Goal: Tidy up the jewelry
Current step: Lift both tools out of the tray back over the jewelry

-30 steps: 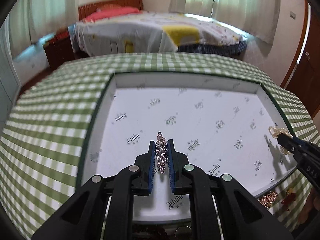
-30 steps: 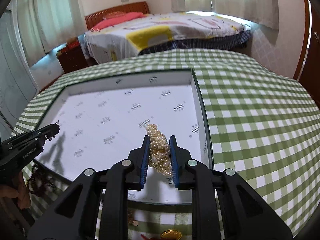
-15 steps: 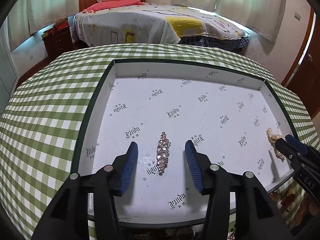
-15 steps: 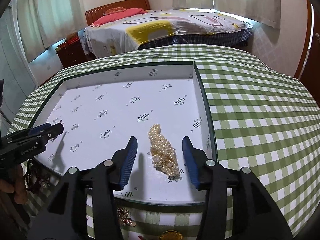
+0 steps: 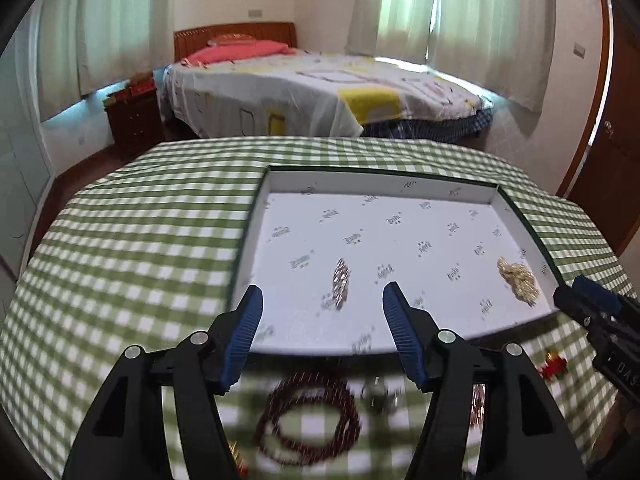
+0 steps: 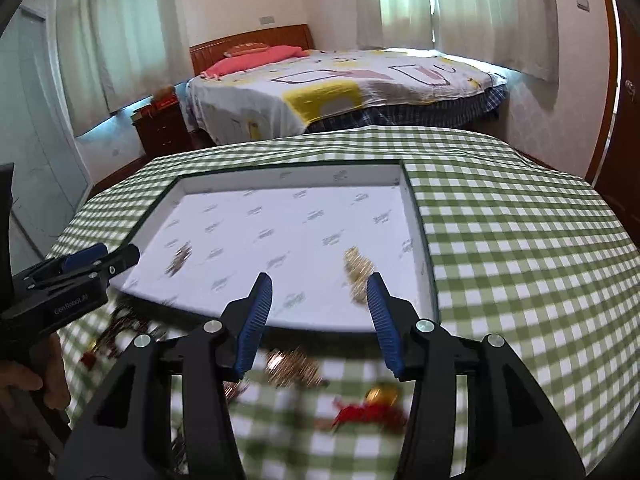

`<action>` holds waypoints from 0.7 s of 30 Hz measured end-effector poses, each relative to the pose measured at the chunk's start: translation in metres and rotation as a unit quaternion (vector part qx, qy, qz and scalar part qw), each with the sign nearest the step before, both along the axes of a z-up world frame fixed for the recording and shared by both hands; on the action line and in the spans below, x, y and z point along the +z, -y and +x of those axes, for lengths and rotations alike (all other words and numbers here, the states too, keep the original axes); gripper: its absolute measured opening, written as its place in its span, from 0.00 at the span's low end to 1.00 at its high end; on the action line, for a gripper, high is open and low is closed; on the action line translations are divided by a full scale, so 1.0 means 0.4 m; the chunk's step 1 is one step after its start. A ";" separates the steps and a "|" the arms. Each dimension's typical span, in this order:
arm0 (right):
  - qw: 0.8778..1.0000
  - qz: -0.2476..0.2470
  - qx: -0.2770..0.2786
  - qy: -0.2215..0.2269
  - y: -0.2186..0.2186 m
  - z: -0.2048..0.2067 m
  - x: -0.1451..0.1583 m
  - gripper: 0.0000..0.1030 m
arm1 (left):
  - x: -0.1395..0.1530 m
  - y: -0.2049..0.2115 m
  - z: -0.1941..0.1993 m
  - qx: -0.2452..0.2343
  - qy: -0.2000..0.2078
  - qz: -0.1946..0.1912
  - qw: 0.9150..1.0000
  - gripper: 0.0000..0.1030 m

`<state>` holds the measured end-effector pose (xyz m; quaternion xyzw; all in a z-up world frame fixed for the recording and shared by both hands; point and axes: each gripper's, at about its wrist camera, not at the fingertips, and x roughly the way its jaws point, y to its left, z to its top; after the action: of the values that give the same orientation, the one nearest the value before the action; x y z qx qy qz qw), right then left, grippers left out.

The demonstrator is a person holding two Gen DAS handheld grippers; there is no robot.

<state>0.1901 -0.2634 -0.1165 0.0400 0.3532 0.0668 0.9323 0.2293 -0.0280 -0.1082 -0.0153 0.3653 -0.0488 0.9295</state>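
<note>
Checked tablecloth (image 5: 132, 248) bears tray (image 5: 256, 220); rhinestone clip (image 5: 341, 283) lies beyond wide, empty left tool (image 5: 322, 308).

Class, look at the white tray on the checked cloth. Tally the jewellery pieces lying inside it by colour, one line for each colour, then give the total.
Silvery-pink rhinestone piece: 1
Cream-gold pearl cluster: 1
Total inside the tray: 2
</note>
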 end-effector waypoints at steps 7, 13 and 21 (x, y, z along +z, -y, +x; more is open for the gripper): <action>1.000 -0.006 0.016 -0.003 -0.036 -0.123 -0.012 0.47 | 0.011 -0.047 -0.128 0.025 0.007 0.012 1.000 0.59; 0.999 -0.011 0.032 -0.022 -0.066 -0.198 -0.053 0.47 | 0.008 -0.096 -0.220 0.046 0.002 0.020 0.999 0.59; 0.997 -0.017 0.062 -0.036 -0.126 -0.254 -0.088 0.47 | 0.003 -0.159 -0.305 0.077 0.005 0.017 0.997 0.59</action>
<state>0.0883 -0.2131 -0.1516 0.0046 0.3890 0.1174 0.9137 0.1074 0.0354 -0.1070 -0.0271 0.3592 0.0296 0.9324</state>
